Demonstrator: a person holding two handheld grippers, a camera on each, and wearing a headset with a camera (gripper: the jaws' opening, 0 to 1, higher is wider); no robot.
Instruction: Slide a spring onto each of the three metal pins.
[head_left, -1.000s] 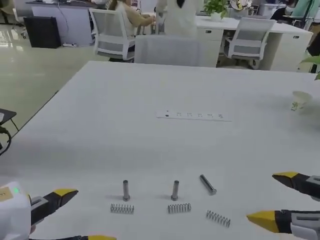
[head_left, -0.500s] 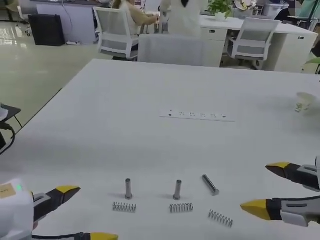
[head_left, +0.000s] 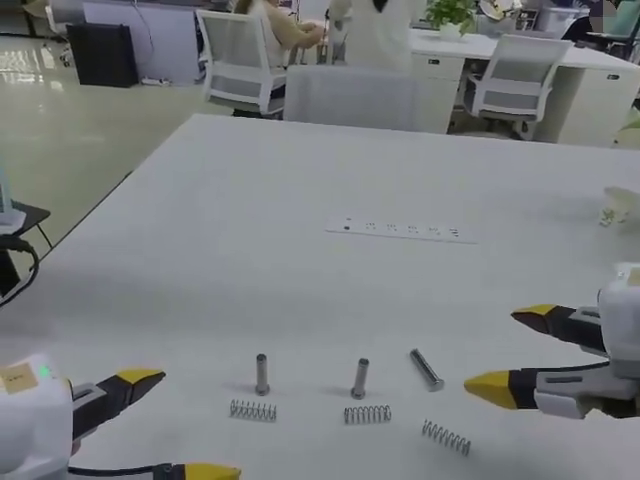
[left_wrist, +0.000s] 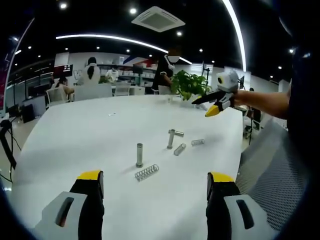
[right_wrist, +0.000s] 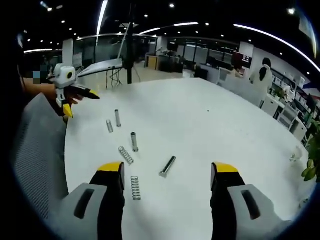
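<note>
The lying pin (head_left: 427, 369) is resting flat on the bench (head_left: 300, 200), long axis running diagonally from far-left to near-right, and its spring (head_left: 446, 438) is lying loose just in front of it. The left pin (head_left: 262, 373) and middle pin (head_left: 360, 378) are standing upright. The right tool (head_left: 498, 350) is hovering just right of the lying pin, jaws gaping wide, gripping nothing. It's sitting way nearer than the left tool (head_left: 182, 424), which is also wide open and empty. Versus a second ago, the right tool is creeping in leftward toward that pin.
</note>
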